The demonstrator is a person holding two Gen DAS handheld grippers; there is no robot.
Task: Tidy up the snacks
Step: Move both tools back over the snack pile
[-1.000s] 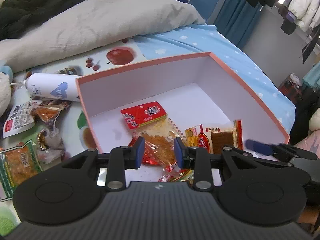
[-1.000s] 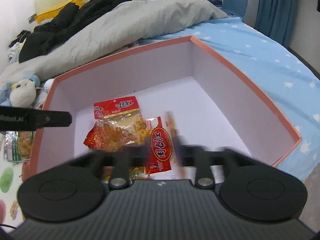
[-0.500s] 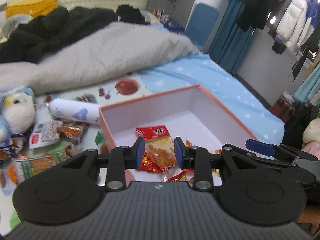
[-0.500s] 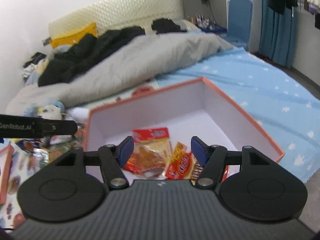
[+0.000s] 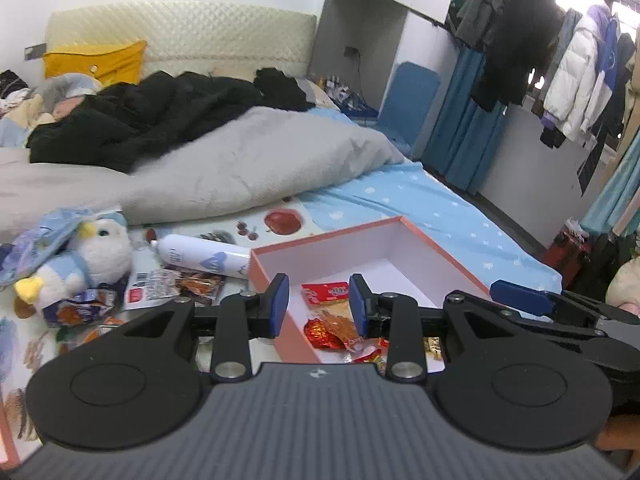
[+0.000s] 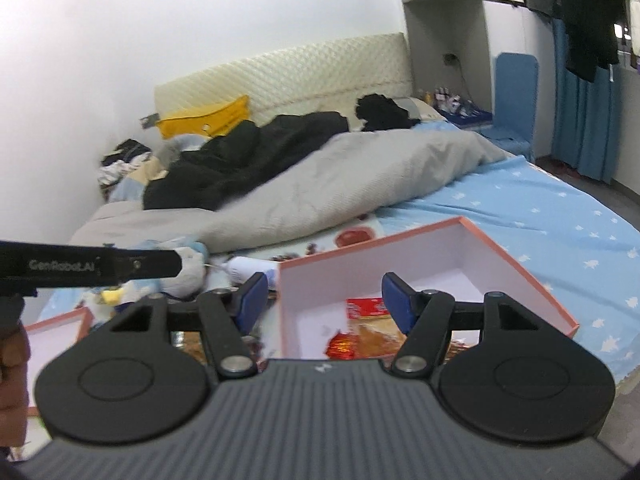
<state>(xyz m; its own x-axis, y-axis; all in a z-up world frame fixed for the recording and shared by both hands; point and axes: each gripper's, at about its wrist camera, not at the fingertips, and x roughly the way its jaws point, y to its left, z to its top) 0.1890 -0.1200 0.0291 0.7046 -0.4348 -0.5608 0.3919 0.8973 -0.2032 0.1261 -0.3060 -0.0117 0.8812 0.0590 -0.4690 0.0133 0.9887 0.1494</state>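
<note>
Both claws lifted away from the snack box

The left claw (image 5: 319, 300) is narrow and empty, the right claw (image 6: 324, 300) wider and empty; the box (image 5: 436, 248) on the bed (image 5: 440, 208) now looks farther, snack packets (image 5: 332, 312) inside, others (image 5: 176, 284) beside it.

The bed (image 5: 420, 208) carries a pink box (image 5: 436, 250), duvet (image 5: 248, 168), plush penguin (image 5: 92, 256) and bottle (image 5: 200, 256).

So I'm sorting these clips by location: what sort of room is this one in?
Most likely a bedroom. The snacks box sits on a bed with a blue star-print sheet, a rumpled grey duvet and a padded headboard. Coats hang on a rail at the right.
</note>
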